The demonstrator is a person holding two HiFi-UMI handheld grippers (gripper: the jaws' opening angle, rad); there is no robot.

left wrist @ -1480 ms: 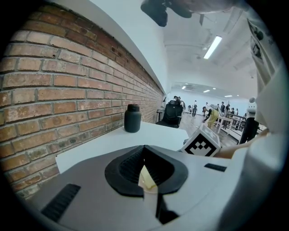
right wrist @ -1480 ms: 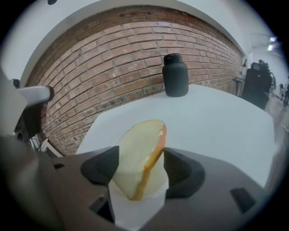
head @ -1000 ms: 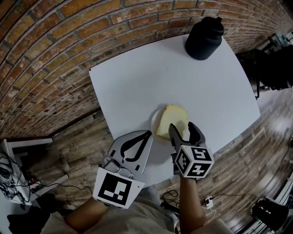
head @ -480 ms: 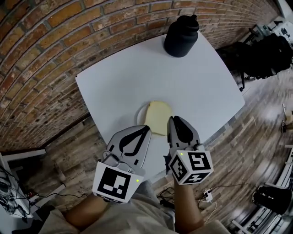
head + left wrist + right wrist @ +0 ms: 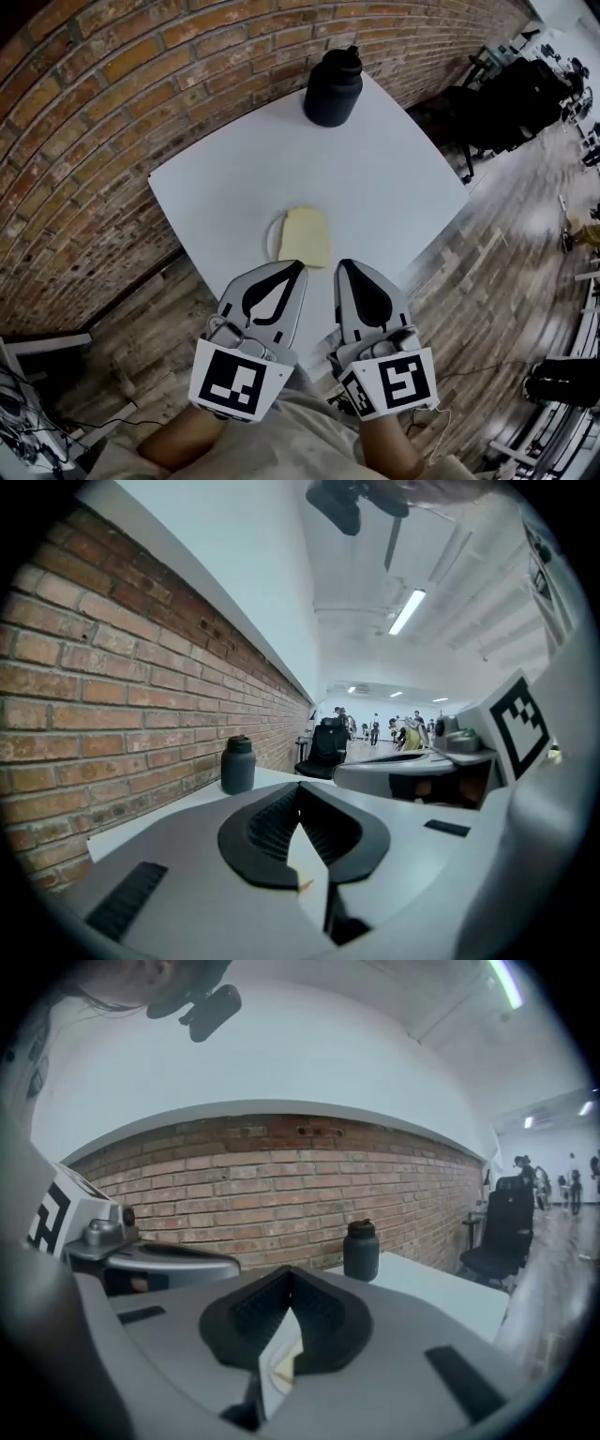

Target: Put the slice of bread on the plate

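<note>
A pale slice of bread lies on a small white plate near the front edge of the white table. Both grippers hang side by side in the air just short of it, touching nothing. My left gripper is shut and empty. My right gripper has just been closing and is now shut, with nothing between its jaws. In the left gripper view the jaw tips meet. The same holds in the right gripper view, where a sliver of bread shows below them.
A black bottle stands at the table's far corner by the brick wall; it also shows as the bottle and the bottle. A black office chair stands beyond the table. Wooden floor surrounds the table.
The right gripper was open at the bread a second ago; it has shut, risen and drawn back toward me. The left gripper has risen too. The bread stays on the plate.
</note>
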